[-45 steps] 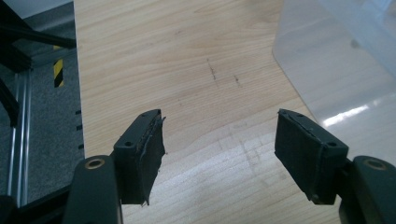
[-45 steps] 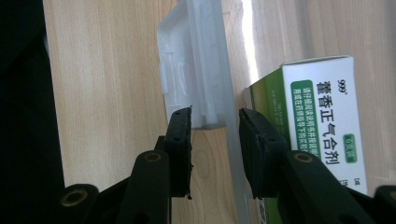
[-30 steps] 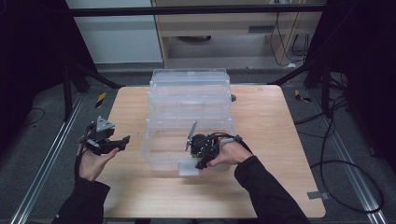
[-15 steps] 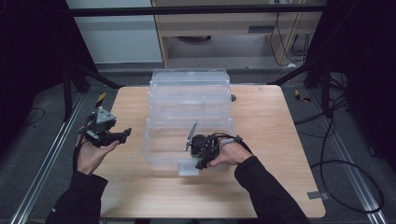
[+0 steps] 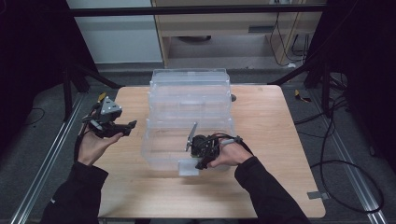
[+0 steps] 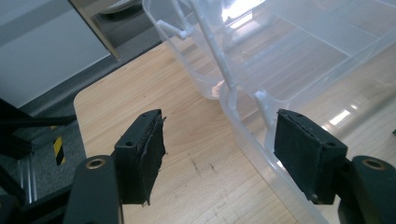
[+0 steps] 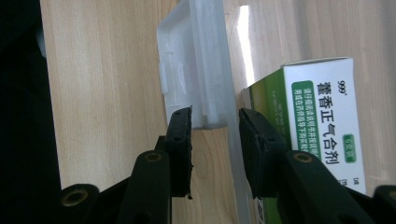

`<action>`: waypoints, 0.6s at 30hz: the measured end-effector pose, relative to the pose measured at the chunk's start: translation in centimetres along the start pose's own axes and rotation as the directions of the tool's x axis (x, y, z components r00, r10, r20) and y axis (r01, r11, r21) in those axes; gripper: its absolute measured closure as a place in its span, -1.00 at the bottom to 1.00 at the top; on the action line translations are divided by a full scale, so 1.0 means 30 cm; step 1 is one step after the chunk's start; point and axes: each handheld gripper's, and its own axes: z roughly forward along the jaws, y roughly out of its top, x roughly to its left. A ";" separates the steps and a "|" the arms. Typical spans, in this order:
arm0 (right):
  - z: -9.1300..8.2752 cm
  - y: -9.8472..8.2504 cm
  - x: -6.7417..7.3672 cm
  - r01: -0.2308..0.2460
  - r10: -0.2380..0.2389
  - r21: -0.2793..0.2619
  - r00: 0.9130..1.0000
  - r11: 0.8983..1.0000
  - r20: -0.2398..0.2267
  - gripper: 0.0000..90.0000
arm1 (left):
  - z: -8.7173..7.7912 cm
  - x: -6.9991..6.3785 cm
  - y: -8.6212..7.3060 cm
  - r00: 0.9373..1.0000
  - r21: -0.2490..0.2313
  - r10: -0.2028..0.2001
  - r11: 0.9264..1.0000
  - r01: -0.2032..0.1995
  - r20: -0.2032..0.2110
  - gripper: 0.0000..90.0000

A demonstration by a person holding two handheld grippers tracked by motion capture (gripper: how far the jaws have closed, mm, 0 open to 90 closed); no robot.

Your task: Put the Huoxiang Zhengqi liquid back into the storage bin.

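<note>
A pale wooden worktop with rounded corners (image 5: pixel 280 186) stands on a grey floor between metal rails, with a white cabinet front and a wooden shelf unit behind it and dark cables trailing at the right. On the worktop sits a clear plastic tiered storage box (image 5: pixel 189 100), opened out into stepped trays, its lowest tray nearest the person.

The high view shows both forearms in dark sleeves entering from below. The right gripper view shows what the high view cannot: a white and green medicine carton with printed characters (image 7: pixel 322 116) lying inside the lowest tray, just behind its clear front wall, and the translucent latch tab (image 7: pixel 187 60) on that wall. The left gripper view shows the box's hinged trays (image 6: pixel 289 51) from the side.

The left gripper (image 5: pixel 112 123) is held above the worktop's left edge, palm up, pointing toward the box, jaws wide apart with nothing between them. The right gripper (image 5: pixel 198 158) rests low at the front of the lowest tray, its jaws partly closed astride the front wall beside the latch; I cannot tell whether the pads press on it
</note>
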 end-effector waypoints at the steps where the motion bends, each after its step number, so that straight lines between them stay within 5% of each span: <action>1: 0.000 -0.001 0.000 0.000 0.000 -0.003 1.000 1.000 0.002 0.46 | 0.002 0.000 0.004 1.000 0.003 0.008 1.000 -0.008 0.004 -0.28; 18: 0.000 -0.004 0.004 0.013 -0.012 -0.008 1.000 1.000 0.009 0.46 | 0.020 -0.007 0.132 0.993 0.010 0.116 0.993 -0.116 0.029 -0.27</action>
